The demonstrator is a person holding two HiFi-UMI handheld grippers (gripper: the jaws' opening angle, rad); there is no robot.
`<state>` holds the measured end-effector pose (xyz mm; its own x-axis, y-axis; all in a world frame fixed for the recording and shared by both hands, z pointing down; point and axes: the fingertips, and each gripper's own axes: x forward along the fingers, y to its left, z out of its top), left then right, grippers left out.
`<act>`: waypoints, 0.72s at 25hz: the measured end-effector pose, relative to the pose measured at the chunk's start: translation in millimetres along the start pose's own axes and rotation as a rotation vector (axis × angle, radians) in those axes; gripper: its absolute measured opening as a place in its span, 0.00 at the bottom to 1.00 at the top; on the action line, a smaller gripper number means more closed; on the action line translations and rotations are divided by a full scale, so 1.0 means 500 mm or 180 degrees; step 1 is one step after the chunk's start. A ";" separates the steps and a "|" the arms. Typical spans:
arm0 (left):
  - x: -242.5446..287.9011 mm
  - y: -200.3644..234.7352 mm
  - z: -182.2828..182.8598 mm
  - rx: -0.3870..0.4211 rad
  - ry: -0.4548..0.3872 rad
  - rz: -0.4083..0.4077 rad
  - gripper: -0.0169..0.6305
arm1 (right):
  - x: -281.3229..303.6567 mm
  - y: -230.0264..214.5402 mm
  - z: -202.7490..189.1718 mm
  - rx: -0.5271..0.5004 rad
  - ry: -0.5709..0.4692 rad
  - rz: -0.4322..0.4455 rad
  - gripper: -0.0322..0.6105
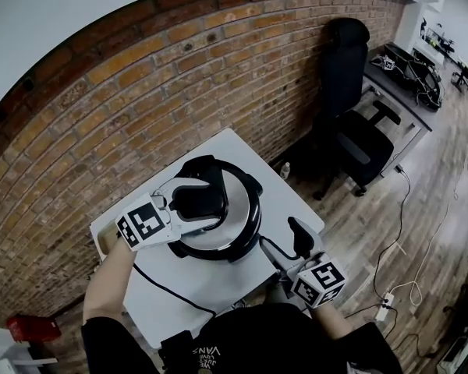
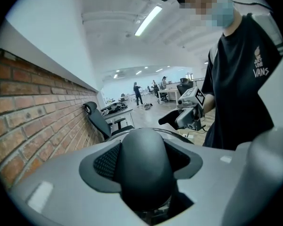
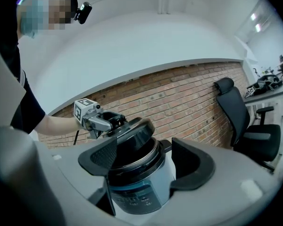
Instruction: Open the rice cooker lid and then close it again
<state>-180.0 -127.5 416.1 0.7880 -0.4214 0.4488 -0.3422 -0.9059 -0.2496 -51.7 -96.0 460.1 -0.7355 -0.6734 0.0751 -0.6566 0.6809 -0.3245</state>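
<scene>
**Rice cooker (image 1: 232,249) lid (image 3: 132,134) tilted up in the left gripper (image 1: 207,201)**

On the white table (image 1: 226,275) the cooker stands with its lid raised on the side nearest the left gripper, lower at the far edge; that gripper is clamped around the dark lid handle (image 2: 144,164), which fills the gap between its jaws. The right gripper (image 1: 288,244) hangs released and empty, well apart off the table's corner. Any swing of the lid, I judge, falls to the left hand alone.

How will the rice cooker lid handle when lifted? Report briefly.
Probably rigid: the lid sits tilted without sagging. Likely fairly heavy, being broad with a shiny metal top. It may swing, as the left gripper holds only its handle.
</scene>
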 end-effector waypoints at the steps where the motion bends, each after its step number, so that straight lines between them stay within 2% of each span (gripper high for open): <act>1: -0.010 0.000 0.007 0.0008 -0.0031 0.0054 0.46 | -0.008 0.007 0.000 -0.0006 -0.0012 -0.0011 0.60; 5: -0.049 -0.005 0.046 0.0008 -0.0169 0.0271 0.46 | -0.038 0.029 0.000 -0.0019 -0.0040 -0.0052 0.60; 12: -0.119 -0.025 0.060 -0.0230 -0.0362 0.0703 0.46 | -0.068 0.050 0.010 -0.0060 -0.0089 -0.0005 0.60; 18: -0.163 -0.054 0.056 -0.0505 -0.0481 0.1162 0.46 | -0.063 0.045 0.026 -0.0093 -0.0064 0.0183 0.60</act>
<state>-220.9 -67.5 362.1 0.6627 -0.7154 0.2217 -0.6779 -0.6987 -0.2285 -40.9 -63.3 438.0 -0.7688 -0.6384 0.0379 -0.6181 0.7265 -0.3001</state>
